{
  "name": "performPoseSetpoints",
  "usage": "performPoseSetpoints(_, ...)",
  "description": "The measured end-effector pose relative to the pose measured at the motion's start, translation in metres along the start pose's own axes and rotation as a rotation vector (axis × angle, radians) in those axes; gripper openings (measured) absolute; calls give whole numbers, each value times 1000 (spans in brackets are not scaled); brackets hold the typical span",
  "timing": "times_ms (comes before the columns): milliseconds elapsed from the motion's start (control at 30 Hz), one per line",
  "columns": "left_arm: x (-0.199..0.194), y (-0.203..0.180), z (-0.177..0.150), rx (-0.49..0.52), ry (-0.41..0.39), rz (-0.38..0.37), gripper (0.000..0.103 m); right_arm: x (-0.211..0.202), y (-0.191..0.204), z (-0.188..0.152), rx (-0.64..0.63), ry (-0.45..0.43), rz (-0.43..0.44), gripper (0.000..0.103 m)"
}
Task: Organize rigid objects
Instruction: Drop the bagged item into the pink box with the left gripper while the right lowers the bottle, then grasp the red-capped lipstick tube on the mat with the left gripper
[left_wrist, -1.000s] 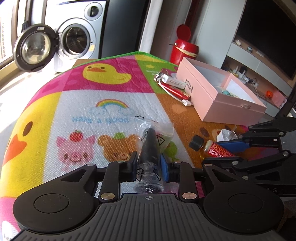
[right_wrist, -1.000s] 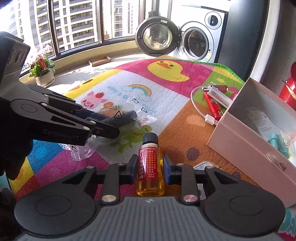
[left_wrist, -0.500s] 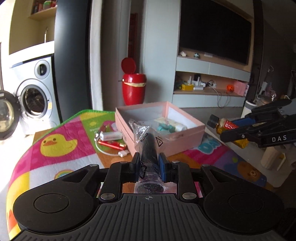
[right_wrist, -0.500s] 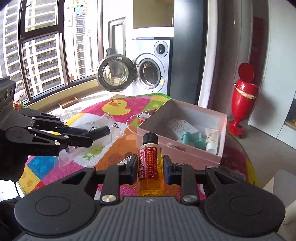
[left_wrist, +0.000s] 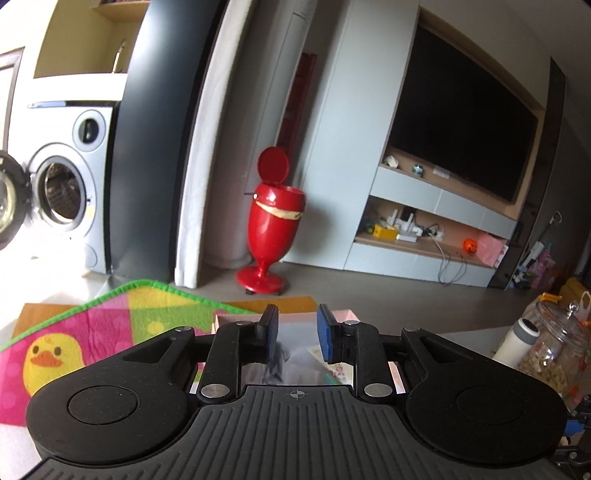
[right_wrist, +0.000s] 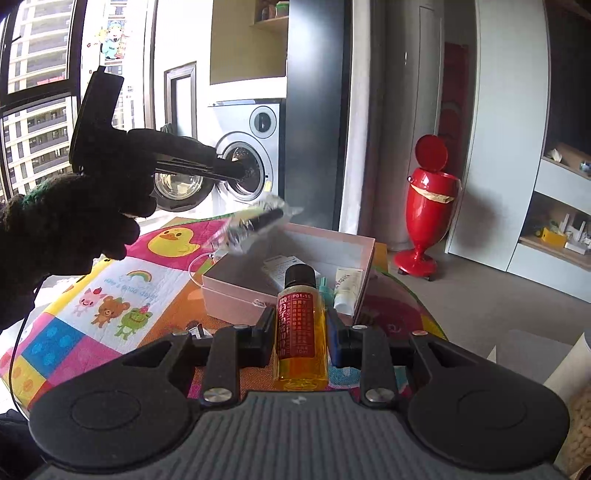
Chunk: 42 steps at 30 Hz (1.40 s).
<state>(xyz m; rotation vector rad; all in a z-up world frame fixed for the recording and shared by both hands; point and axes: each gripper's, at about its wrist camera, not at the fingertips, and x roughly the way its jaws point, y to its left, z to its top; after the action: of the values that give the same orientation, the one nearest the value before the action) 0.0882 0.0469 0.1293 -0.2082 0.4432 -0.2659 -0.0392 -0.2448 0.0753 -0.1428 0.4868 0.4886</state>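
My left gripper is open and empty above the pink box. In the right wrist view the left gripper is raised over the box, and the black cylinder in a clear plastic bag is in mid-air below it, falling toward the box. My right gripper is shut on an amber bottle with a red label and black cap, held in front of the box. The box holds a white tube, a teal item and a white packet.
The colourful animal mat covers the table. A white cable lies left of the box. A red pedestal bin and an open washing machine stand behind. Jars stand at the right.
My left gripper has opened and let go of the bagged black cylinder, which is dropping over the pink box. Both grippers rose and moved toward the box.
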Motion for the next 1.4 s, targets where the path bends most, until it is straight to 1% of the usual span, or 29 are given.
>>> performPoseSetpoints(100,-17,21,-26,-57,19,2,25,12,-9,6,33,10,-12,28)
performPoseSetpoints(167,-32,34,-47,-79,39,22,25,28,-14,18,56,19,4,28)
performPoseSetpoints(267,-46,46,-78,-65,110,44,25,60,-24,43,98,45,34,28)
performPoseSetpoints(367,-53,55,-101,-43,181,57,25,101,-29,70,125,84,30,28)
performPoseSetpoints(433,-56,60,-112,-44,211,67,25,128,-30,86,130,107,11,28)
performPoseSetpoints(500,-61,67,-121,-62,222,76,25,158,-31,100,170,155,-34,28)
performPoseSetpoints(567,-64,77,-126,-88,226,93,25,174,-32,105,200,172,-44,28)
performPoseSetpoints(600,-64,80,-128,-96,227,101,25,177,-30,105,196,174,-42,30)
performPoseSetpoints(667,-67,86,-133,-114,228,119,25,176,-20,100,160,167,-49,34)
performPoseSetpoints(733,-65,89,-134,-128,230,122,25,168,-8,90,111,158,-55,41)
performPoseSetpoints(767,-64,90,-134,-132,229,120,25,161,1,84,70,154,-50,42)
performPoseSetpoints(800,-62,90,-133,-133,226,118,25,154,10,77,29,150,-39,45)
performPoseSetpoints(833,-61,90,-133,-132,222,116,25,146,19,70,-12,146,-24,53)
performPoseSetpoints(867,-59,88,-133,-128,217,113,25,139,28,62,-49,143,-5,58)
performPoseSetpoints(900,-58,87,-132,-123,212,111,25,133,36,54,-78,142,15,68)
performPoseSetpoints(933,-57,84,-131,-113,206,108,25,126,46,43,-109,145,48,71)
performPoseSetpoints(1000,-53,82,-127,-102,199,109,25,120,60,25,-132,173,104,72)
performPoseSetpoints(1067,-46,81,-119,-100,185,120,25,121,70,8,-123,203,142,72)
performPoseSetpoints(1167,-36,85,-102,-112,141,137,25,122,86,-15,-140,189,134,72)
performPoseSetpoints(1267,-17,93,-84,-163,117,162,25,122,94,-27,-138,175,149,72)
performPoseSetpoints(1333,-5,96,-76,-178,109,152,25,122,96,-32,-129,174,167,72)
performPoseSetpoints(1400,8,93,-69,-161,106,135,25,124,96,-36,-121,182,173,72)
